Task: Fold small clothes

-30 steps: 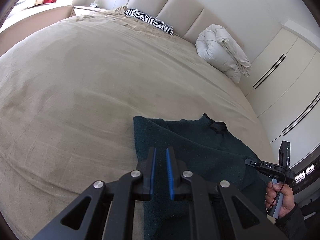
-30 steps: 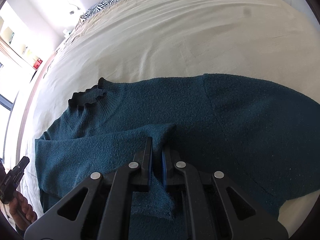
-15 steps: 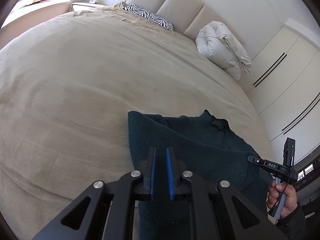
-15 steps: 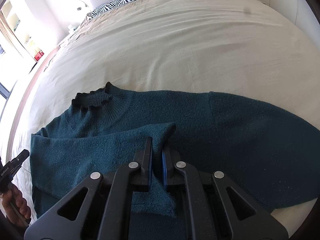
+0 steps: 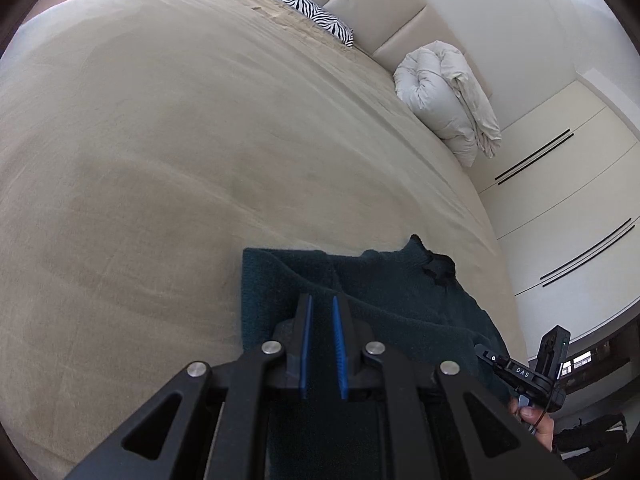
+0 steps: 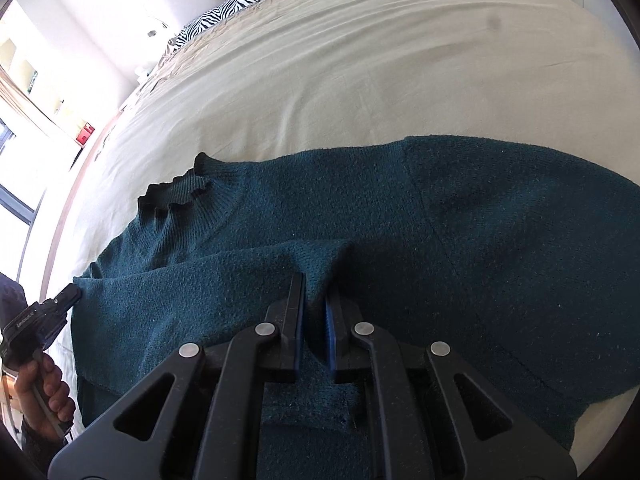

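Note:
A dark teal knit sweater [image 6: 460, 240] lies spread on the beige bed [image 6: 360, 60], its ruffled collar [image 6: 176, 196] toward the headboard. My right gripper [image 6: 315, 300] is shut on a folded sleeve [image 6: 312, 256] of the sweater, held over the body. My left gripper [image 5: 321, 308] is nearly shut with a narrow gap, over the sweater's left edge [image 5: 256, 280]; whether it pinches cloth is hidden. The sweater [image 5: 392, 292] also shows in the left wrist view. Each gripper appears in the other's view: the right one [image 5: 520, 372], the left one [image 6: 44, 312].
A zebra-print pillow [image 5: 308, 16] and a rolled white duvet [image 5: 444, 96] lie by the padded headboard [image 5: 380, 20]. White wardrobe doors [image 5: 568, 184] stand to the right of the bed. A bright window [image 6: 24, 80] is at the left.
Both grippers have drawn back slightly toward the bed's near edge, with the sweater's left edge shifting along. The right gripper still holds the sleeve.

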Demonstrator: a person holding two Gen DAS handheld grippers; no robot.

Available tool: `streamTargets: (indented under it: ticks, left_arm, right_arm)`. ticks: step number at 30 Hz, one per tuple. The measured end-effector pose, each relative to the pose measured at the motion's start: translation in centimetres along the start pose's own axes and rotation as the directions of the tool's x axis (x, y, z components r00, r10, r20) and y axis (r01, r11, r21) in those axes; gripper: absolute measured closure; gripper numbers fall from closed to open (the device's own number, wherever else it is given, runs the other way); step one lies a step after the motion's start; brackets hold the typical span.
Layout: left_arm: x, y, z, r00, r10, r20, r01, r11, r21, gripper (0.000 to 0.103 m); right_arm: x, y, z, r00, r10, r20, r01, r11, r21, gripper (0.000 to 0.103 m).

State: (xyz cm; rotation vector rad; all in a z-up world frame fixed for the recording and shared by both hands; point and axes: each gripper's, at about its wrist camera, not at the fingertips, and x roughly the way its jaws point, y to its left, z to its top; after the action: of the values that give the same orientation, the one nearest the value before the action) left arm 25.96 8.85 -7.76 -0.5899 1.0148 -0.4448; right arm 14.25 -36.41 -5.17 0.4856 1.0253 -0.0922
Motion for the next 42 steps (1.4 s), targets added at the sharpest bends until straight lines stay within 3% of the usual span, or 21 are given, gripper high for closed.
streamTargets:
  ticks: [1,4,8,12,21,28,32,37,40,41,42]
  left_arm:
    - [0.7,0.9,0.2,1.0,-0.009,-0.016,0.009,1.0,-0.024,0.099]
    - [1.2,2.3,0.3,0.997,-0.071,-0.027,0.069,0.995,-0.067,0.099]
    - [0.3,1.1,-0.8,0.997,-0.055,-0.047,0.055,0.998,0.002,0.1]
    - [-0.9,1.4,-2.5,0.996,-0.076,-0.045,0.077,0.997,0.006,0.1]
    - [-4.3,1.2,-6.1,0.998,-0.059,0.007,0.059,0.998,0.027,0.1]
    - [-6.4,-0.5,-8.0,0.999,-0.034,0.036,0.03,0.994,0.109,0.091]
    - [-5.3,-1.0,-9.0,1.0,0.008,-0.025,-0.005,0.99,0.141,0.085]
    - [-5.2,-0.1,-9.5,1.0,-0.005,-0.025,0.007,0.995,0.096,0.085]
    - [-6.0,-0.5,-9.5,1.0,0.004,-0.016,-0.003,0.996,0.092,0.085]
    - [-6.5,-0.7,-9.7,1.0,0.001,-0.011,0.0,0.995,0.096,0.081]
    - [-6.9,-1.3,-9.8,1.0,-0.007,-0.003,0.007,0.994,0.105,0.079]
  right_arm:
    - [0.0,-0.2,0.0,1.0,0.012,-0.004,-0.012,1.0,0.008,0.095]
    - [-0.3,-1.1,0.0,0.998,0.057,-0.017,-0.056,0.997,0.043,0.093]
    - [-1.0,-2.4,-0.4,0.993,0.12,-0.006,-0.119,0.989,0.087,0.09]
    - [-2.3,-3.5,-1.7,0.986,0.162,0.031,-0.164,0.979,0.121,0.084]
    - [-4.3,-5.1,-5.0,0.983,0.182,0.041,-0.186,0.971,0.153,0.084]
    - [-5.6,-5.3,-7.1,0.981,0.189,0.04,-0.193,0.968,0.161,0.084]
    - [-6.2,-5.7,-8.6,0.981,0.193,0.025,-0.194,0.968,0.16,0.084]
    - [-7.6,-6.6,-10.3,0.978,0.208,0.03,-0.211,0.962,0.175,0.084]
    - [-10.3,-8.1,-11.2,0.976,0.202,0.083,-0.215,0.958,0.19,0.083]
    - [-11.5,-9.0,-11.5,0.976,0.185,0.115,-0.206,0.957,0.206,0.077]
    - [-12.7,-10.1,-11.7,0.975,0.164,0.148,-0.195,0.954,0.228,0.063]
